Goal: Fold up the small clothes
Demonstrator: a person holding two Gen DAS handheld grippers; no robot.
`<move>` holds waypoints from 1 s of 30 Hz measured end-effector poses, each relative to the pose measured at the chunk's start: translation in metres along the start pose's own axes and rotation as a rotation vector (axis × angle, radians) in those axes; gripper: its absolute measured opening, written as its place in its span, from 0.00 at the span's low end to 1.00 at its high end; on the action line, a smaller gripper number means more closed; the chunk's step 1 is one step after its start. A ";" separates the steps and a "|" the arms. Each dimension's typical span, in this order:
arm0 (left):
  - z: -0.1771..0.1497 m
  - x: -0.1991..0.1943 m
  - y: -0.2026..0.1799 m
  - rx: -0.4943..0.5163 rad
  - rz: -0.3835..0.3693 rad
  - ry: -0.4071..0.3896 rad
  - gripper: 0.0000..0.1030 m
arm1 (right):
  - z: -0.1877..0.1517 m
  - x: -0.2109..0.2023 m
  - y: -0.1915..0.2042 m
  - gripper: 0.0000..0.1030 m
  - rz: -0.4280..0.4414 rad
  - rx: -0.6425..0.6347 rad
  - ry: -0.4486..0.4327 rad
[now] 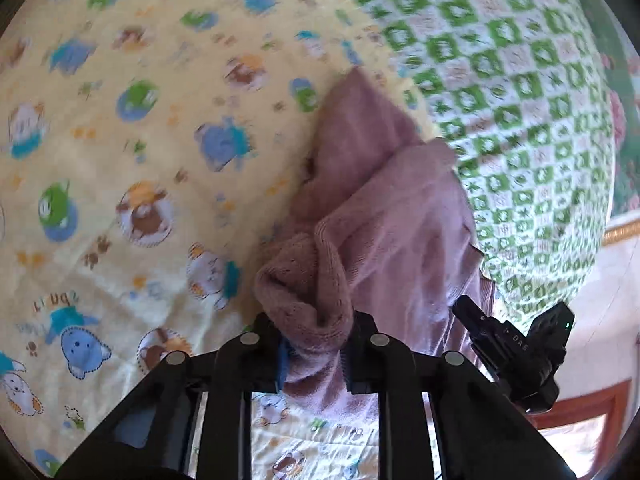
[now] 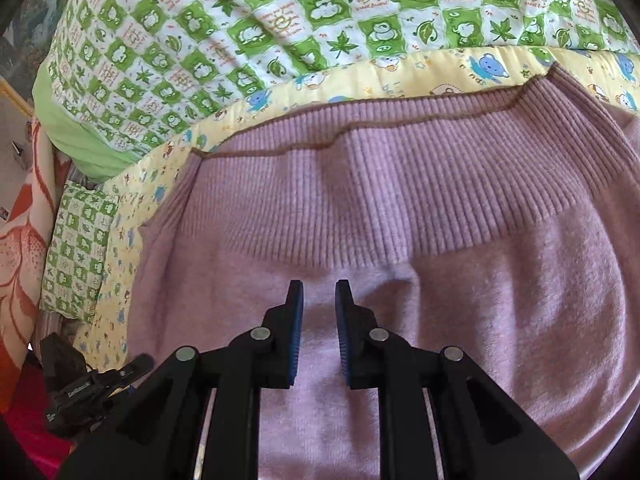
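Observation:
A small mauve knitted garment (image 1: 384,208) hangs bunched from my left gripper (image 1: 316,340), which is shut on a fold of it and holds it lifted above the yellow cartoon-print sheet (image 1: 120,152). In the right wrist view the same garment (image 2: 400,200) lies spread flat, its ribbed hem (image 2: 380,152) toward the far side. My right gripper (image 2: 319,300) hovers over the plain knit part, its jaws a little apart and empty. The right gripper also shows in the left wrist view (image 1: 516,348) at the lower right.
A green-and-white checked quilt (image 2: 260,20) lies beyond the yellow sheet (image 2: 440,68). An orange floral blanket (image 2: 24,240) is at the far left. The left gripper's body (image 2: 88,388) shows at the lower left. A wooden floor edge (image 1: 580,412) lies at the lower right.

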State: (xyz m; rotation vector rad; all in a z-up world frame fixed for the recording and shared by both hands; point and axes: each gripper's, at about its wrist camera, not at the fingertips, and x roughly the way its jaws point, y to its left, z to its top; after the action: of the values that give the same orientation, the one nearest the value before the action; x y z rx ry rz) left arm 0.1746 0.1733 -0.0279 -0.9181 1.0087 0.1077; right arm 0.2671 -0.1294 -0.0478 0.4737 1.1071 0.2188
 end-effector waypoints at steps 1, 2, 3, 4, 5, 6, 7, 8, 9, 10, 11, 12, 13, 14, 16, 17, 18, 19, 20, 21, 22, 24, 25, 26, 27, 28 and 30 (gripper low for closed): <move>-0.001 -0.003 -0.011 0.044 -0.002 -0.012 0.16 | 0.000 0.000 0.002 0.17 0.005 -0.001 0.003; -0.003 -0.005 -0.021 0.082 -0.008 -0.019 0.15 | 0.001 -0.001 0.002 0.22 0.013 -0.001 0.006; -0.004 -0.007 -0.031 0.115 -0.022 -0.022 0.14 | 0.001 -0.003 0.002 0.26 0.019 0.003 0.008; -0.006 -0.008 -0.041 0.142 -0.036 -0.023 0.14 | 0.003 -0.004 0.002 0.37 0.026 0.008 0.008; -0.010 -0.008 -0.055 0.186 -0.055 -0.022 0.14 | 0.004 -0.007 0.000 0.45 0.039 0.016 0.001; -0.014 -0.008 -0.066 0.220 -0.066 -0.020 0.14 | 0.004 -0.010 -0.001 0.46 0.049 0.021 -0.007; -0.018 -0.008 -0.075 0.259 -0.079 -0.016 0.14 | 0.006 -0.013 -0.002 0.46 0.058 0.026 -0.013; -0.023 -0.006 -0.089 0.305 -0.092 -0.010 0.13 | 0.007 -0.016 -0.005 0.46 0.070 0.033 -0.016; -0.030 -0.004 -0.101 0.352 -0.107 0.000 0.13 | 0.008 -0.018 -0.006 0.46 0.081 0.041 -0.017; -0.037 -0.002 -0.110 0.395 -0.125 0.014 0.13 | 0.009 -0.020 -0.009 0.46 0.097 0.054 -0.018; -0.046 0.003 -0.122 0.441 -0.147 0.039 0.13 | 0.011 -0.022 -0.013 0.46 0.114 0.067 -0.019; -0.057 0.010 -0.133 0.487 -0.163 0.070 0.13 | 0.012 -0.024 -0.015 0.47 0.130 0.075 -0.019; -0.066 0.016 -0.142 0.525 -0.167 0.096 0.13 | 0.013 -0.026 -0.018 0.47 0.151 0.084 -0.020; -0.078 0.027 -0.150 0.573 -0.159 0.130 0.13 | 0.015 -0.027 -0.022 0.47 0.181 0.098 -0.019; -0.093 0.045 -0.156 0.620 -0.141 0.182 0.13 | 0.017 -0.028 -0.027 0.51 0.226 0.113 -0.019; -0.098 0.052 -0.158 0.634 -0.132 0.199 0.13 | 0.019 -0.028 -0.030 0.55 0.260 0.120 -0.015; -0.104 0.060 -0.159 0.652 -0.116 0.218 0.13 | 0.020 -0.027 -0.032 0.57 0.282 0.126 -0.011; -0.108 0.067 -0.160 0.670 -0.098 0.233 0.13 | 0.020 -0.024 -0.033 0.61 0.304 0.130 0.000; -0.110 0.071 -0.161 0.680 -0.089 0.241 0.13 | 0.021 -0.021 -0.033 0.63 0.322 0.130 0.013; -0.112 0.075 -0.162 0.691 -0.082 0.246 0.13 | 0.022 -0.018 -0.033 0.64 0.334 0.129 0.022; -0.114 0.076 -0.163 0.698 -0.078 0.245 0.13 | 0.022 -0.016 -0.033 0.65 0.344 0.126 0.030; -0.115 0.076 -0.166 0.702 -0.078 0.246 0.13 | 0.024 -0.009 -0.031 0.66 0.358 0.113 0.049; -0.116 0.076 -0.167 0.702 -0.078 0.245 0.13 | 0.025 -0.005 -0.029 0.66 0.364 0.104 0.055; -0.116 0.075 -0.167 0.698 -0.080 0.245 0.13 | 0.027 -0.002 -0.029 0.66 0.368 0.099 0.058; -0.116 0.075 -0.167 0.693 -0.081 0.243 0.13 | 0.031 0.002 -0.026 0.66 0.375 0.094 0.062; -0.116 0.075 -0.168 0.687 -0.080 0.241 0.13 | 0.033 0.005 -0.026 0.66 0.381 0.091 0.064; -0.117 0.072 -0.167 0.685 -0.076 0.237 0.13 | 0.042 0.014 -0.021 0.66 0.395 0.085 0.067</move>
State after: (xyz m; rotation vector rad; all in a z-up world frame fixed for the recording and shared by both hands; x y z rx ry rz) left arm 0.2147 -0.0379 -0.0052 -0.3412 1.1225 -0.4001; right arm 0.3098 -0.1532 -0.0538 0.7645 1.0842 0.5378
